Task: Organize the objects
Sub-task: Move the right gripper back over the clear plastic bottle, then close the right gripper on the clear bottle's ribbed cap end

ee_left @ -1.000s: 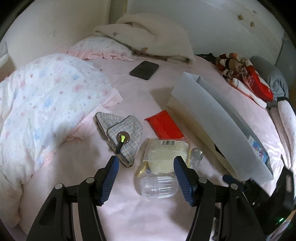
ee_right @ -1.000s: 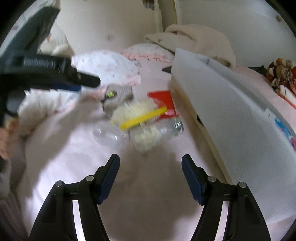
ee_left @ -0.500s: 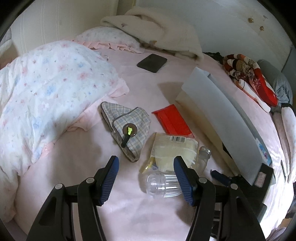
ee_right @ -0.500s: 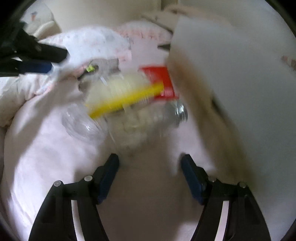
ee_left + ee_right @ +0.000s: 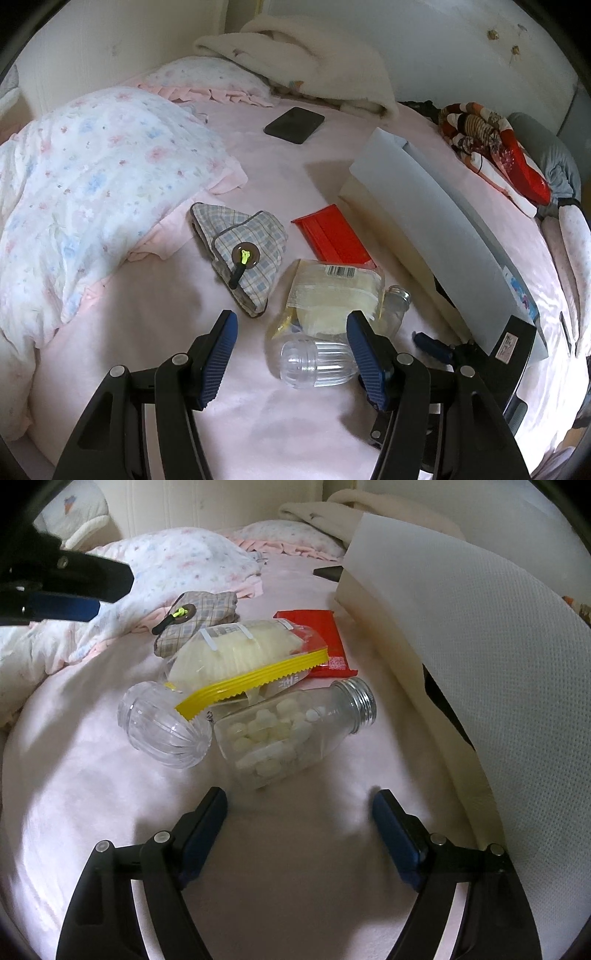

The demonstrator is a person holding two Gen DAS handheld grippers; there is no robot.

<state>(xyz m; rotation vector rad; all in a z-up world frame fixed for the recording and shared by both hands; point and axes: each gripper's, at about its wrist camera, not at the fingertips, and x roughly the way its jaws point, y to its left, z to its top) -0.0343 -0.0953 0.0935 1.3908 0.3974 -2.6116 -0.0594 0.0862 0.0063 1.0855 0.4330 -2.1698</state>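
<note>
On the pink bed lies a glass bottle of white tablets (image 5: 288, 734) on its side, just ahead of my right gripper (image 5: 299, 812), whose jaws are opening with nothing between them. Beside the bottle are a clear ribbed jar (image 5: 162, 723) (image 5: 317, 363) and a bag with a yellow strip (image 5: 236, 653) (image 5: 332, 291). Behind them lie a red packet (image 5: 332, 236) and a plaid pouch (image 5: 240, 243). My left gripper (image 5: 293, 350) hovers open above the jar, holding nothing. Its fingers (image 5: 66, 605) show at the upper left in the right wrist view.
A pale fabric storage box (image 5: 436, 229) (image 5: 461, 627) stands close on the right of the objects. A floral duvet (image 5: 92, 177) is heaped on the left. A black phone (image 5: 294, 124) lies farther back, and red patterned cloth (image 5: 491, 147) sits at the far right.
My right gripper has dropped closer to the tablet bottle and its jaws have spread wider. The left gripper has stayed at the same width and barely shifted.
</note>
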